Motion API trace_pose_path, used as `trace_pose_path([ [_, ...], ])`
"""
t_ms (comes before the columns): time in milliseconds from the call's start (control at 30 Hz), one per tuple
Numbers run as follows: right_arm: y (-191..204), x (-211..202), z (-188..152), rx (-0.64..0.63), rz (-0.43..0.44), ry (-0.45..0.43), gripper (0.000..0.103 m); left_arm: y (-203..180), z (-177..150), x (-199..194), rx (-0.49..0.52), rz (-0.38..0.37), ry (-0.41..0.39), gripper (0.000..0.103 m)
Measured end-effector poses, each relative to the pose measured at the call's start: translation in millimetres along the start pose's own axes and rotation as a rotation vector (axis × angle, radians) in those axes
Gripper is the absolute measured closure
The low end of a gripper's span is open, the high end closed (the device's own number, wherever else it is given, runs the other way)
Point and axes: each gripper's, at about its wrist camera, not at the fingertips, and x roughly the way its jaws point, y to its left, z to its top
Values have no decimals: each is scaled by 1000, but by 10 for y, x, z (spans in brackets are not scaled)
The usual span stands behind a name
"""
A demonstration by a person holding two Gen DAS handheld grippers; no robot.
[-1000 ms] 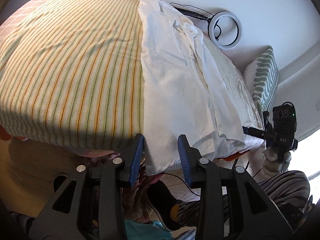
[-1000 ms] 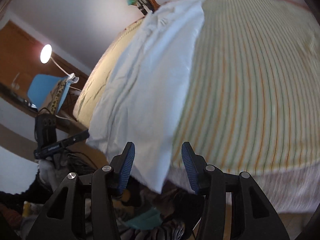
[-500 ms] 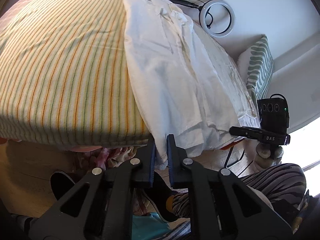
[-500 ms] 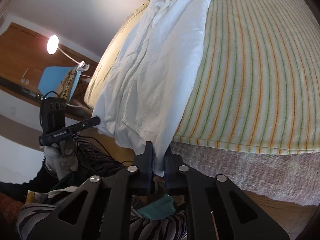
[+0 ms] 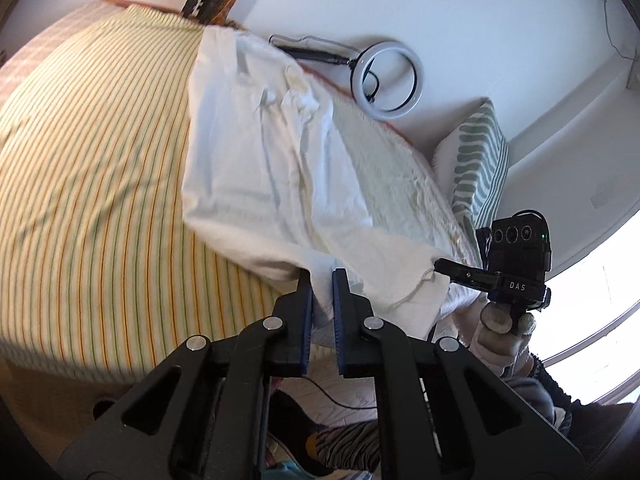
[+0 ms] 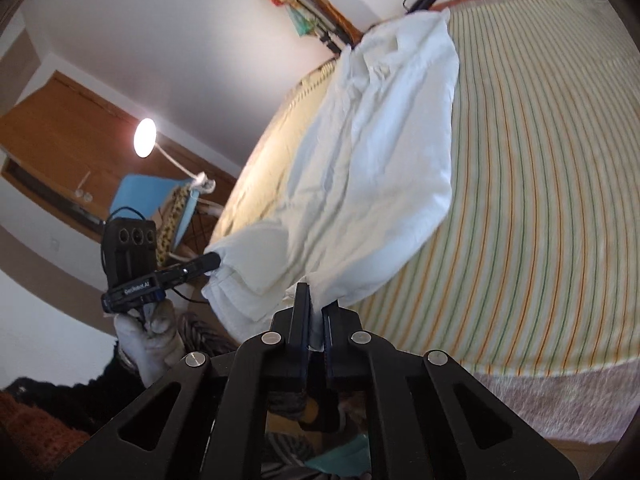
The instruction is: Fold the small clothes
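A white shirt [image 5: 264,168] lies lengthwise on a bed with a yellow, green-and-orange striped cover [image 5: 88,184]. Its near hem is lifted off the bed edge. My left gripper [image 5: 321,280] is shut on one corner of that hem, cloth pinched between the blue pads. My right gripper [image 6: 316,300] is shut on the other hem corner of the white shirt [image 6: 376,160]. In each wrist view the other gripper shows, held in a gloved hand: the right one [image 5: 444,267] at right, the left one [image 6: 214,259] at left. The collar end rests at the far side of the bed.
A ring light [image 5: 386,80] hangs on the white wall behind the bed. A green-patterned pillow [image 5: 480,160] leans at the right. A lit lamp [image 6: 145,142] and a blue chair [image 6: 140,196] stand beyond the bed's left side. Striped trouser legs [image 5: 344,448] show below.
Both grippers went from open around the hem to shut on it, then rose. The near end of the shirt now hangs lifted off the bed edge.
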Motion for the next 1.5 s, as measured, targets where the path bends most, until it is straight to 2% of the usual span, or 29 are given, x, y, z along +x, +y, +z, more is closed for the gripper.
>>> trace_pose_path([
  [100, -3, -30, 163, -6, -10, -48, 99, 9, 200, 38, -6, -20, -30, 96],
  [333, -119, 45, 655, 14, -77, -91, 99, 115, 670, 282, 3, 47, -82, 96],
  [567, -311, 338, 1076, 38, -201, -75, 99, 220, 1058, 570, 15, 123, -79, 96],
  [733, -482, 515, 1167, 69, -251, -44, 99, 322, 1172, 757, 13, 145, -63, 96],
  [833, -565, 568, 1207, 80, -247, -29, 99, 345, 1223, 822, 28, 173, -60, 95],
  [933, -620, 600, 1256, 90, -236, -22, 95, 372, 1263, 845, 22, 177, -55, 88],
  [967, -619, 596, 1266, 82, -232, -21, 95, 371, 1277, 846, 25, 182, -54, 78],
  [1000, -610, 582, 1272, 75, -239, -17, 94, 359, 1288, 835, 38, 196, -63, 60],
  [1067, -607, 568, 1303, 69, -231, -15, 87, 340, 1314, 776, 52, 222, -99, 38],
  [1133, -590, 508, 1322, 66, -223, -41, 62, 334, 1339, 704, 49, 213, -122, 38],
  [1167, -561, 476, 1328, 54, -226, -54, 58, 319, 1339, 668, 55, 223, -136, 38],
  [1233, -466, 389, 1318, 3, -267, -88, 58, 276, 1299, 597, 89, 225, -161, 38],
  [1333, -290, 344, 1214, -82, -297, -97, 58, 170, 1162, 597, 176, 248, -142, 39],
  [1400, -139, 385, 1087, -157, -312, -71, 59, 117, 1045, 649, 228, 249, -103, 49],
  [1467, 31, 478, 929, -258, -359, -45, 61, 81, 931, 705, 267, 270, -69, 53],
  [1500, 86, 536, 870, -304, -398, -37, 61, 74, 886, 719, 282, 305, -67, 53],
])
